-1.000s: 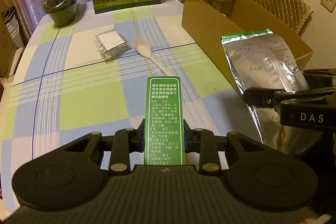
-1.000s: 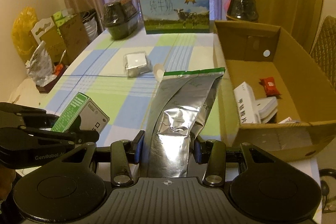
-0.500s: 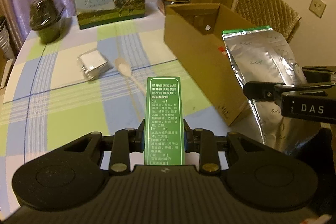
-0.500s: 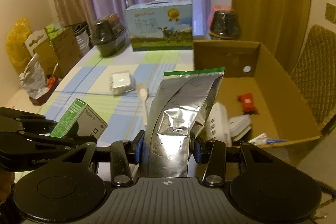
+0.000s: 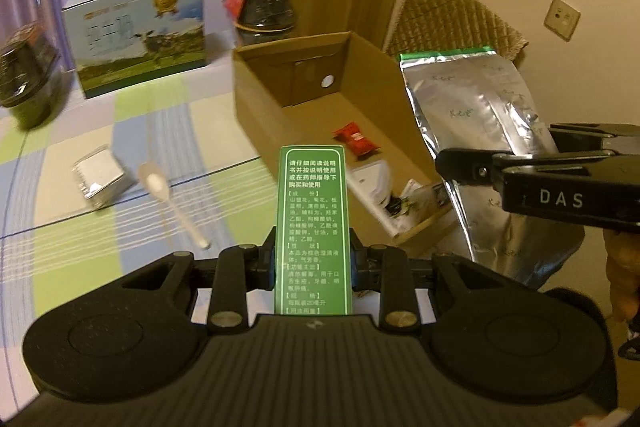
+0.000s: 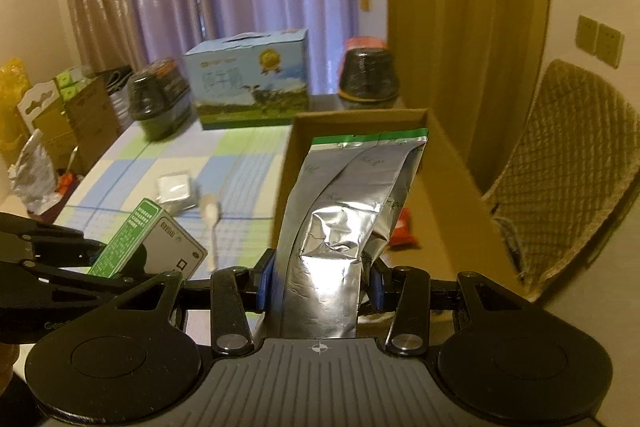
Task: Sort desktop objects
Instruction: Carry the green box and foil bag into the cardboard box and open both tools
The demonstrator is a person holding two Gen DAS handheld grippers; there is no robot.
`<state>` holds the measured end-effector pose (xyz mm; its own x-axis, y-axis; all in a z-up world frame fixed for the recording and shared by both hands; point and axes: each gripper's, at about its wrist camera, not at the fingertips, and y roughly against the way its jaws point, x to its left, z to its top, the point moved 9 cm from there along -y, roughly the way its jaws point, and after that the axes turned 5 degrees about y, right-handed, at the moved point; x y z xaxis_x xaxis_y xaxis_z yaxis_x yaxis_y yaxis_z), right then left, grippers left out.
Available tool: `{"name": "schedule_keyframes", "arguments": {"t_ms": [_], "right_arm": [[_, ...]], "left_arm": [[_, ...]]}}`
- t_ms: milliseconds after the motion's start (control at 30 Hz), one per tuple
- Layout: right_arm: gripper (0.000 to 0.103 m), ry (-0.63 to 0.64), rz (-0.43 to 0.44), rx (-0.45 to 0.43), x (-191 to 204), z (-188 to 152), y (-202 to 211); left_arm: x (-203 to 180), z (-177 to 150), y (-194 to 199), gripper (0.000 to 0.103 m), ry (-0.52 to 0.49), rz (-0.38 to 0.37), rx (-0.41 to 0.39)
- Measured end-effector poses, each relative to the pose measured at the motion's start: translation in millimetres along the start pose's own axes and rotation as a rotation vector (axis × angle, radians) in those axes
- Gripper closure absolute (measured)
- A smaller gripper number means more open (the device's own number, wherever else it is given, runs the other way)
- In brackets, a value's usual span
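Two tools were in your hands, and both were squeezed tight on something. Your left tool [image 5: 313,263] gripped a green box [image 5: 313,227] and held it up in front of the open cardboard box [image 5: 372,67]. Your right tool [image 6: 318,283] pinched a silver bag [image 6: 344,223] and held it over that same cardboard box. Inside the box lay a small red packet [image 5: 356,139]. A white spoon [image 5: 168,199] and a small foil pack [image 5: 102,177] lay on the checked tabletop [image 5: 80,235].
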<state>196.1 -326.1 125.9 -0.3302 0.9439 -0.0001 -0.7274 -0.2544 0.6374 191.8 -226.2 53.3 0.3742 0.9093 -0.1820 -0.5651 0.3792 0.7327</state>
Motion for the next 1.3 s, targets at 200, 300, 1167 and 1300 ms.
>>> {"name": "schedule_keyframes", "arguments": {"t_ms": [200,300,1167,1300], "right_arm": [[0.061,0.003,-0.033,-0.001,-30,5,0],[0.061,0.004,-0.035,0.009,-43,6,-3],[0.061,0.132,-0.01,0.067,-91,44,-89],[0.061,0.14,-0.007,0.079,-93,45,-103]], "left_arm": [[-20,20,-16,0.078,0.006,-0.032,0.003],[-31,30,-23,0.078,0.004,-0.037,0.001],[-30,115,-119,0.078,0.157,-0.042,0.018],[-24,116,-131,0.078,0.174,-0.035,0.026]]}}
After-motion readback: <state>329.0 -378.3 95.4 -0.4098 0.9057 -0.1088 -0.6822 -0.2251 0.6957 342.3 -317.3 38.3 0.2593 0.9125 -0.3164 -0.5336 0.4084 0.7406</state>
